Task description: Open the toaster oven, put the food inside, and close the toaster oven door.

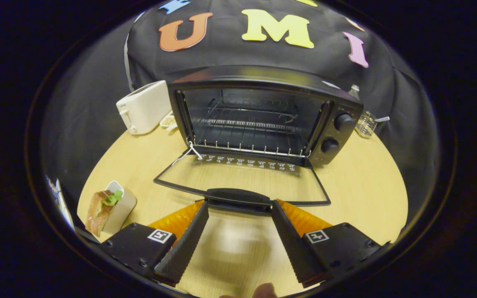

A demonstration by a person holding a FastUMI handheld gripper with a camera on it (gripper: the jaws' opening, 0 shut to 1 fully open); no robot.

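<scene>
The gripper (pixel 238 209) has its two fingers spread wide apart with nothing held between them; only bare tabletop shows in the gap. Their tips reach the two ends of the black bar handle (pixel 238 198) on the toaster oven's door, one tip at each end, though whether they actually touch it is hard to tell.

The glass door with its thin black frame (pixel 242 180) lies fully dropped open, flat above the table just ahead of the fingers. Beyond it stands the black toaster oven (pixel 263 116), its cavity open and showing a wire rack (pixel 246 124) inside. Two black round knobs (pixel 337 132) sit on its right-hand panel.

The food, a sandwich with brown bread and green filling in a pale paper sleeve (pixel 108 207), lies on the table off to the left of the left finger, well apart from the oven door.

All of this rests on a round light wooden table (pixel 367 186). Left of the oven stands a white pop-up toaster (pixel 143 107). Behind the oven on the right is a small wire basket (pixel 366 124). Black cloth forms the wall behind.
</scene>
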